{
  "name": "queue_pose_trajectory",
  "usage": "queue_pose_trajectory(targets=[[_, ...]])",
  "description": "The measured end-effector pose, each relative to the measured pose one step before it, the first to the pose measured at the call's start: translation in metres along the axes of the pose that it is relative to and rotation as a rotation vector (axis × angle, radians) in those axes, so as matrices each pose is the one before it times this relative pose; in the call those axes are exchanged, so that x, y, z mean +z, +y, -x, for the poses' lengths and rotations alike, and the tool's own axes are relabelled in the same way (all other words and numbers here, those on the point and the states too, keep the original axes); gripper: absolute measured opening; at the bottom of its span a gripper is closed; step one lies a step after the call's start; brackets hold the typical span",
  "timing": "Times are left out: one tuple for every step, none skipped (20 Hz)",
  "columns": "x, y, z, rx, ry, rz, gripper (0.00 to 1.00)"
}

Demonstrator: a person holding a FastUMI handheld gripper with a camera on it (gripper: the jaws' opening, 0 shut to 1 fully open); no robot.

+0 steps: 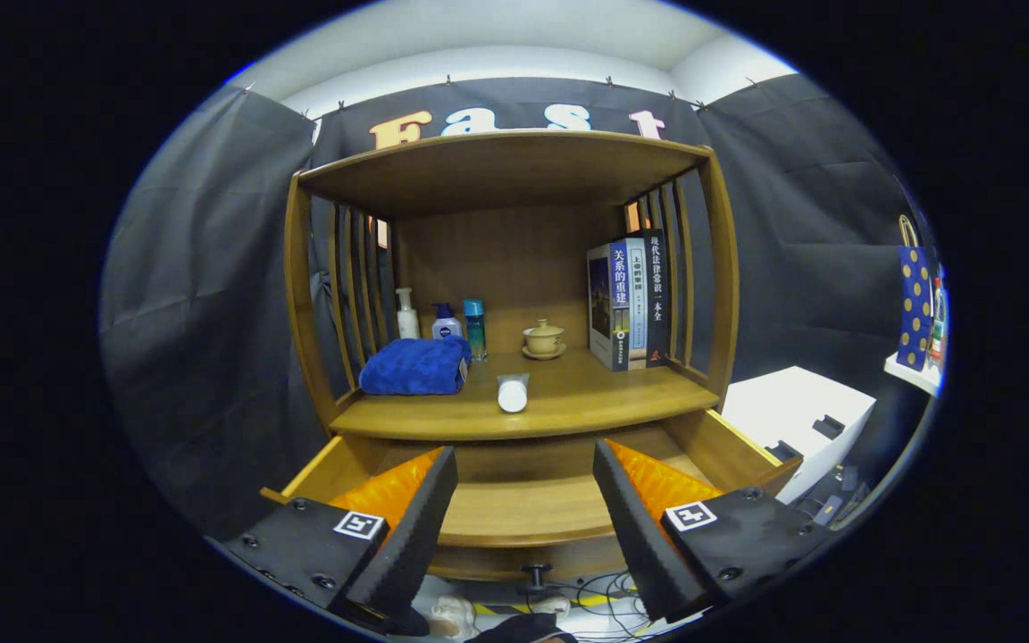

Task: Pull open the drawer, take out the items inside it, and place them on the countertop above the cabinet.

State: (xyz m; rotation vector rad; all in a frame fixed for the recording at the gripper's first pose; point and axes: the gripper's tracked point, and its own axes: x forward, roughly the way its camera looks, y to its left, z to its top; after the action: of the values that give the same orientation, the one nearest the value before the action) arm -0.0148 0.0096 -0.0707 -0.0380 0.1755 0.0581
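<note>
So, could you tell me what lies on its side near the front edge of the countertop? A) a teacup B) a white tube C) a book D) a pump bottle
B: the white tube lies on the countertop, beyond the open gripper.

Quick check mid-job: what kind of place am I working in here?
Likely a staged test booth, not a real home: black cloth walls surround a wooden cabinet stocked with books, bottles and a blue towel. Its drawer is pulled open below the open gripper.
</note>
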Motion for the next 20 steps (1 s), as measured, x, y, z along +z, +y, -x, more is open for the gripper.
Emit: queue_pose_trajectory(targets=[[-0.00722,0.00004,0.00399,-0.0034,0.00101,0.00444,0.98],[-0.0062,0.00052,0.00356,0.00023,0.00075,-0.00039,0.98],[-0.00631,0.00028,0.00275,-0.00014,0.00177,-0.00099,0.99],[-0.00674,-0.00015,0.00185,-0.00074,0.00322,0.0028,0.98],[-0.00493,0.00121,0.00284,-0.00149,0.00129,0.00316,0.98],[-0.00628,0.00077,0.00065,0.00029,0.00328,0.00117,0.98],[-0.00854,0.0003,-0.00067,0.00197,0.01106,0.00084,0.98],[-0.00866,0.00049,-0.00033,-0.00118,0.01488,0.00069,0.98],[-0.00796,-0.00014,-0.00227,0.00003,0.01584,0.00044,0.98],[-0.00856,-0.00001,-0.00142,-0.00207,0.01521,0.00143,0.98],[-0.00729,0.00047,-0.00249,0.00026,0.01247,0.00173,0.99],[-0.00779,0.00055,-0.00211,-0.00182,0.0138,0.00268,0.99],[-0.00553,-0.00027,-0.00246,0.00012,0.01145,0.00178,0.99],[-0.0042,0.0005,-0.00219,-0.0009,0.0064,0.00082,0.99],[-0.0034,0.00001,-0.00181,0.00119,0.0054,-0.00062,0.99],[-0.00366,0.00036,-0.00234,-0.00197,0.00674,-0.00126,0.99],[-0.00338,-0.00033,-0.00304,0.00029,0.00721,-0.00167,0.99],[-0.00317,0.00056,-0.00318,-0.00162,0.00788,-0.00355,0.99],[-0.00326,-0.00121,-0.00329,-0.00127,0.00725,-0.00345,0.99],[-0.00282,0.00116,-0.00247,0.00156,0.00643,-0.003,0.99]])
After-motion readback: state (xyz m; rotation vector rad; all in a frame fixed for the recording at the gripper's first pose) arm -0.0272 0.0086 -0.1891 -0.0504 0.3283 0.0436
